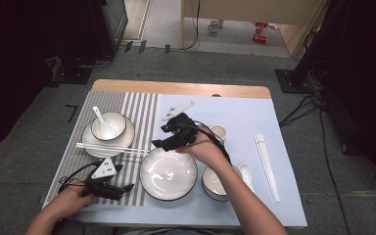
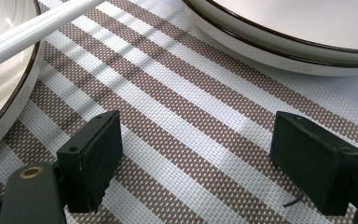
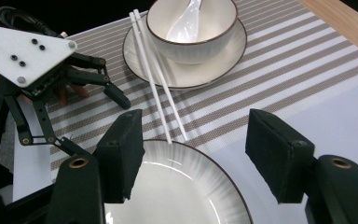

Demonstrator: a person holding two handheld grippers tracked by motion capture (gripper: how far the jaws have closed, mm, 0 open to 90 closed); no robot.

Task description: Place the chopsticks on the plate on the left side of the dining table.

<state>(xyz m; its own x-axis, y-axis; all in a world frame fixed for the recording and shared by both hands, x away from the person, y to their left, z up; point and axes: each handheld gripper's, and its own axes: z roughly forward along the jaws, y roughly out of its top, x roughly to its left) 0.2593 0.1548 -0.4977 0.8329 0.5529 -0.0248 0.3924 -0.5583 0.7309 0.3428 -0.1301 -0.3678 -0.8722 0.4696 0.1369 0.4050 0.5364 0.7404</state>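
Striped mat [image 3: 270, 88]: chopsticks [image 3: 161, 88] beyond R fingers [image 3: 121, 154].

Big plate [image 1: 168, 174]: in the middle, near the front of the table [image 1: 274, 117].
Chopsticks [image 1: 111, 148]: left of the big plate, across a small plate [image 1: 92, 142].
Bowl [image 1: 108, 126]: on the small plate.
Spoon [image 1: 103, 122]: in the bowl.
Cup [image 1: 219, 132]: behind the big plate, to its right.

White ribbed plate [image 1: 168, 175] with dark rim, empty, flat at the table's near edge, chopstick [image 3: 157, 84] tips just beside.
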